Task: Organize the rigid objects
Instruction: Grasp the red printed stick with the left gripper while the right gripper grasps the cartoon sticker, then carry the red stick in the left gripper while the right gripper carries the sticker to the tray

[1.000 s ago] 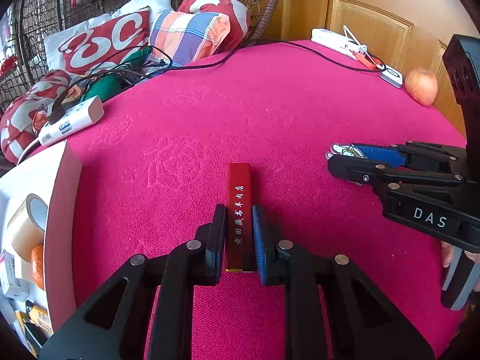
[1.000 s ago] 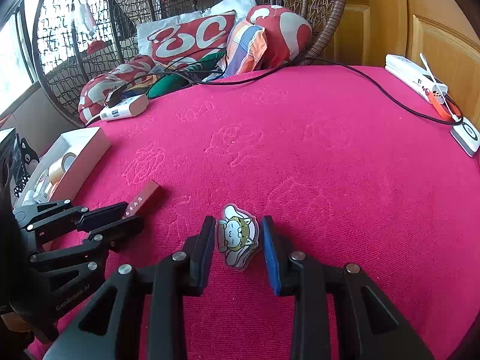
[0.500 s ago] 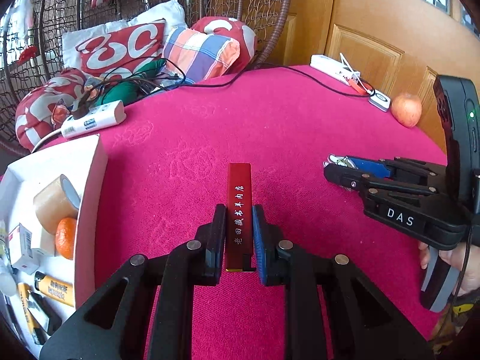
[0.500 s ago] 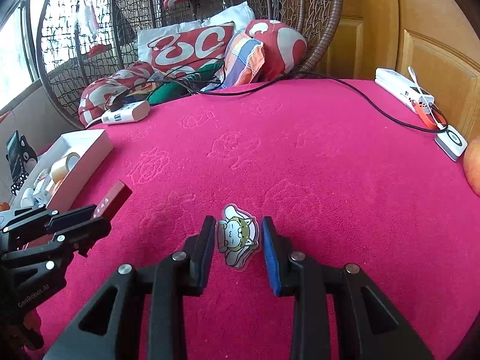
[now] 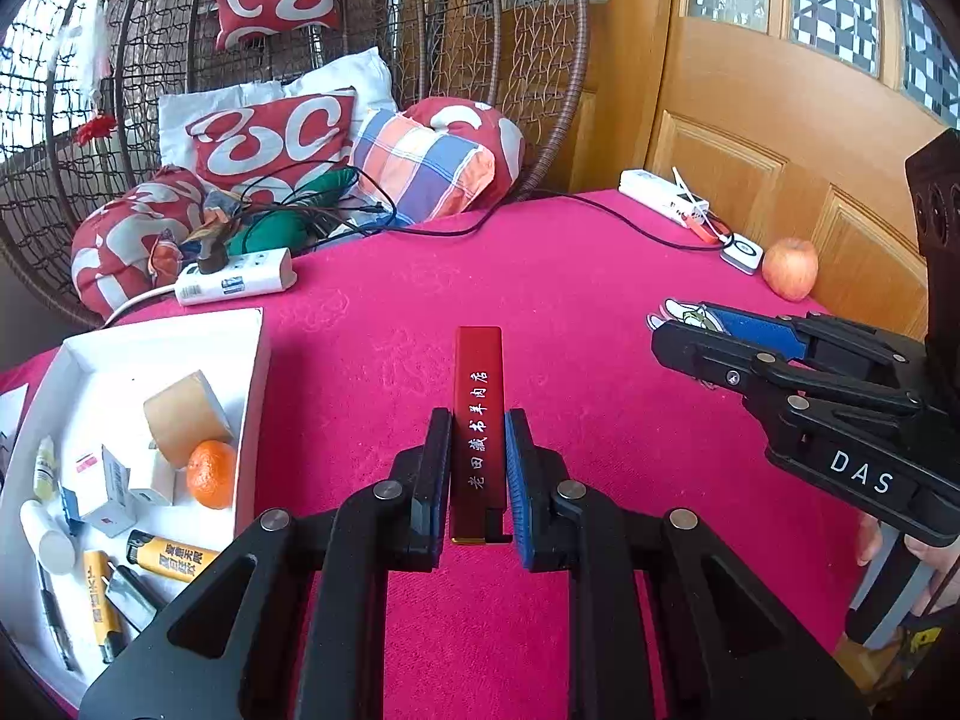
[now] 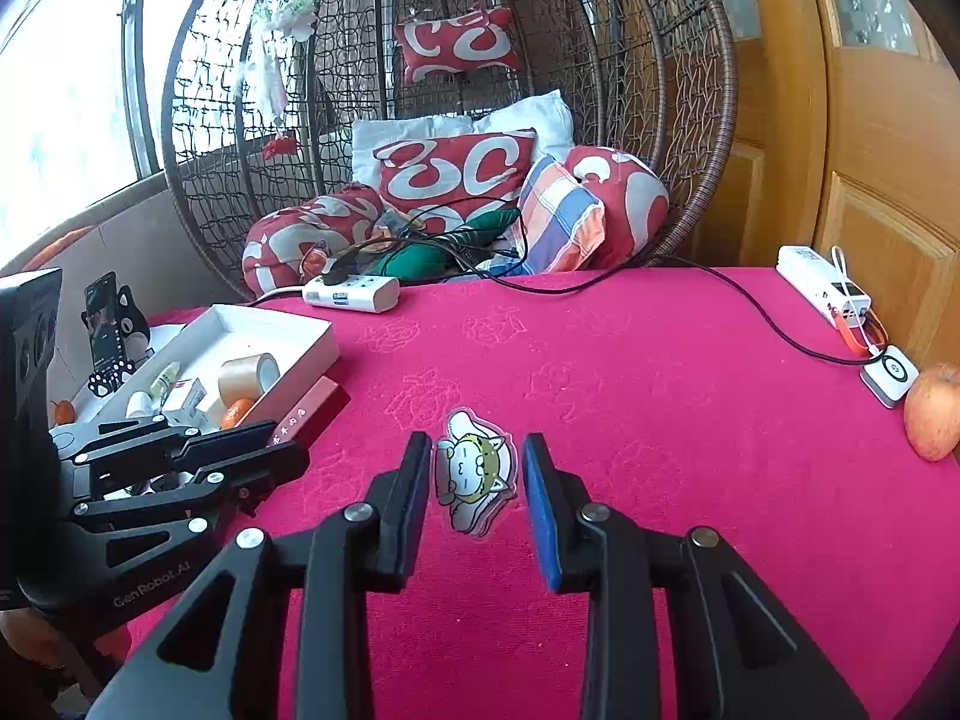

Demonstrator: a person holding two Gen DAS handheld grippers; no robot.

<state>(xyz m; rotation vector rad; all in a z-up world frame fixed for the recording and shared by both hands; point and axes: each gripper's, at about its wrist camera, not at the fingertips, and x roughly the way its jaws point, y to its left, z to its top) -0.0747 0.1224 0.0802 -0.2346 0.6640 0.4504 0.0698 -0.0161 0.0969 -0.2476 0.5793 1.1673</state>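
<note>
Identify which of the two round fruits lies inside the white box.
The small orange tangerine lies inside the white box, beside the tape roll. The larger red apple sits out on the pink tablecloth near the wooden door.

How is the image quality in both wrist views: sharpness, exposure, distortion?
Left wrist view: sharp, evenly daylit; the red box lettering is legible; fisheye bends the door and darkens corners. Right wrist view: equally sharp on the cat sticker, but the window is blown out white.
</note>
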